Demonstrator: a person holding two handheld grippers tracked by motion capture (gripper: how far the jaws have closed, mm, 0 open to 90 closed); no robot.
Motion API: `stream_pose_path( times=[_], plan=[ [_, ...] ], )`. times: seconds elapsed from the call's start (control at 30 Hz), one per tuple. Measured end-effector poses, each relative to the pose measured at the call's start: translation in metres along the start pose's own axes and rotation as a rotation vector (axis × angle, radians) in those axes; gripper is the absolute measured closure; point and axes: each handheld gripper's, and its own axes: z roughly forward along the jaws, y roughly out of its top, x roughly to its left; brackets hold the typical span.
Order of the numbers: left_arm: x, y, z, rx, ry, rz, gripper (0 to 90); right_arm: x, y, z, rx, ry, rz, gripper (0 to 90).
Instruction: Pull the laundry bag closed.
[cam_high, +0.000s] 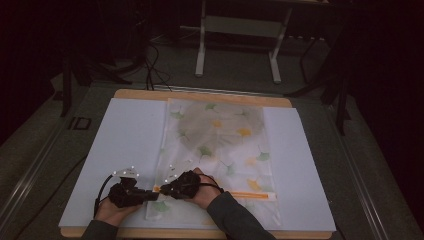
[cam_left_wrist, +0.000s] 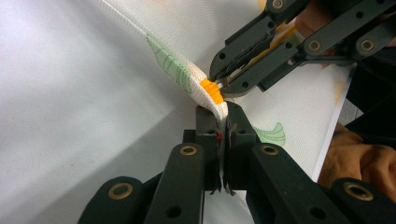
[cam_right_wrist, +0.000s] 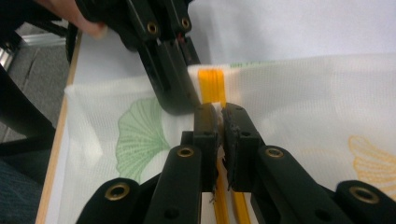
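Near the counter's (cam_high: 90, 150) left front, the left tongs (cam_left_wrist: 223, 112) clamp the mesh bag's (cam_high: 220, 145) edge; just right, touching it, the right tongs (cam_right_wrist: 219, 112) pinch the orange zipper (cam_right_wrist: 212, 86) — the bag lies flat, stretching far across the middle.

White mesh bag with ginkgo-leaf print and orange zipper (cam_high: 220, 150): flat on bench, long axis running away; near-left zipper end (cam_left_wrist: 212, 91) bunched and lifted.
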Motion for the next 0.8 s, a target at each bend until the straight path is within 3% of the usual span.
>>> stream_pose_path(
  times=[0.8],
  plan=[
    [-0.002, 0.000, -0.004, -0.025, -0.002, 0.013, 86.9, -0.002, -0.013, -0.011, 0.060, -0.021, -0.002, 85.1]
  ],
)
